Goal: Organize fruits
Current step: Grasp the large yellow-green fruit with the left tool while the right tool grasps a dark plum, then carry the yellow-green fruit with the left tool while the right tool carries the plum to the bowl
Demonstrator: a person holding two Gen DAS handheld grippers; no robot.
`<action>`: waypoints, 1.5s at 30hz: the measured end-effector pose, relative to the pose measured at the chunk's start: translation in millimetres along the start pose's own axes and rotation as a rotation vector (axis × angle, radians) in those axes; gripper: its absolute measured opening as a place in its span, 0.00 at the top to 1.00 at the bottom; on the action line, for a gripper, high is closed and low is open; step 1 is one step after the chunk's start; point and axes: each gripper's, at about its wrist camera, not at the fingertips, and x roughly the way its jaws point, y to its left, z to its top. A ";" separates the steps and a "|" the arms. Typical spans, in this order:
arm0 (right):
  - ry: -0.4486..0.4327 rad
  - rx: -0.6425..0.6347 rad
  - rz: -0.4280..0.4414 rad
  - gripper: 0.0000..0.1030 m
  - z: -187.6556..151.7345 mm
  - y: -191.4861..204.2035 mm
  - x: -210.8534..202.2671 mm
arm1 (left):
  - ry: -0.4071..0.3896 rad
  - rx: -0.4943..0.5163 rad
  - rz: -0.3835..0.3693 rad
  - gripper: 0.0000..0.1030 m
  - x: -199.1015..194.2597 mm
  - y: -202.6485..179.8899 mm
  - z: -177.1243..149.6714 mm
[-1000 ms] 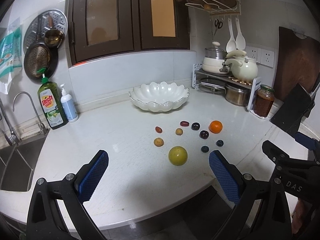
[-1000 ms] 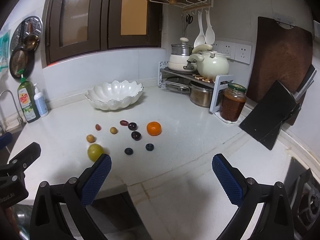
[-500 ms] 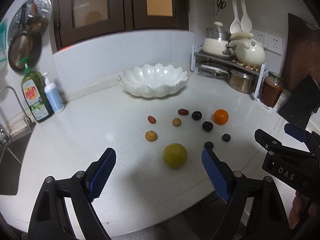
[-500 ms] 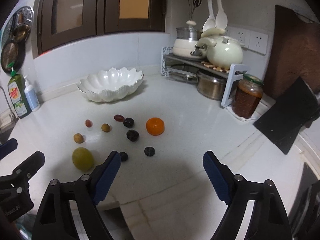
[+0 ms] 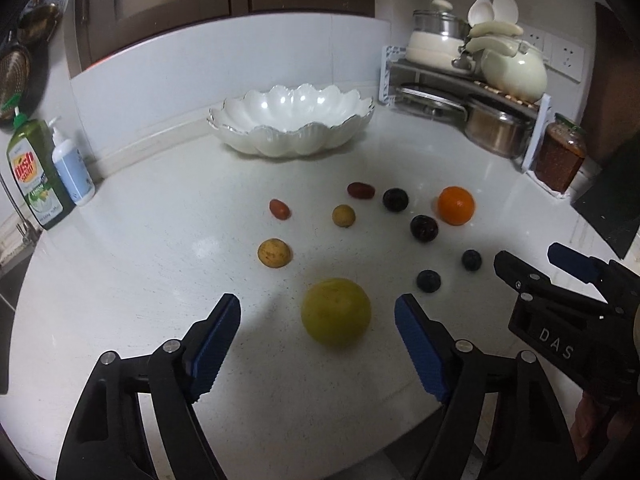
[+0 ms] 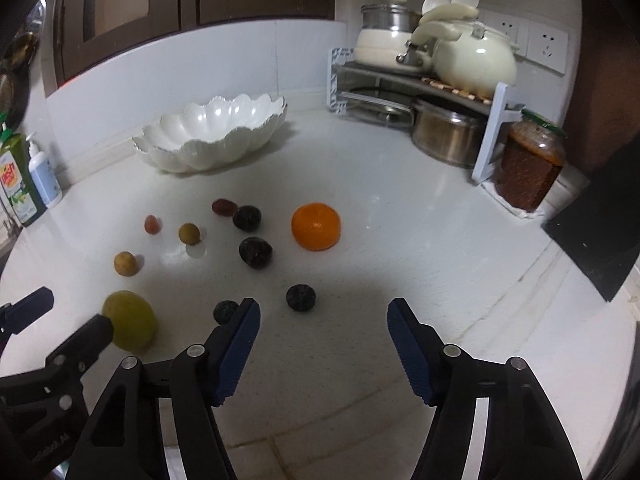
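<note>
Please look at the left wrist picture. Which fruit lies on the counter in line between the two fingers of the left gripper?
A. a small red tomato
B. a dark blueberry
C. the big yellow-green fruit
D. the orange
C: the big yellow-green fruit sits on the counter in the gap ahead of the left gripper, whose closing jaws do not touch it; the other fruits lie farther away.
</note>
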 end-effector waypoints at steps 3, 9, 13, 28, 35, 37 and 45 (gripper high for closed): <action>0.014 -0.010 -0.001 0.38 -0.7 2.9 11.1 | 0.026 -0.006 -0.006 0.24 10.8 0.2 -1.7; 0.051 -0.007 -0.004 0.45 2.0 4.4 33.5 | 0.049 0.003 -0.012 0.26 21.8 -1.0 -3.5; 0.070 -0.012 0.004 0.52 2.3 5.1 43.5 | 0.057 0.008 -0.018 0.28 27.0 -1.7 -2.2; 0.106 -0.009 0.040 0.71 4.9 11.7 62.9 | 0.092 0.013 -0.088 0.53 38.6 -1.9 -2.4; 0.108 -0.001 0.055 0.76 4.8 11.5 63.1 | 0.099 0.011 -0.102 0.53 39.6 -0.1 -0.6; 0.110 0.009 0.064 0.76 4.6 11.8 62.2 | 0.101 0.010 -0.107 0.53 39.8 0.7 -0.3; 0.102 0.018 0.051 0.76 7.3 14.8 44.6 | 0.074 0.019 -0.130 0.54 32.6 6.6 9.2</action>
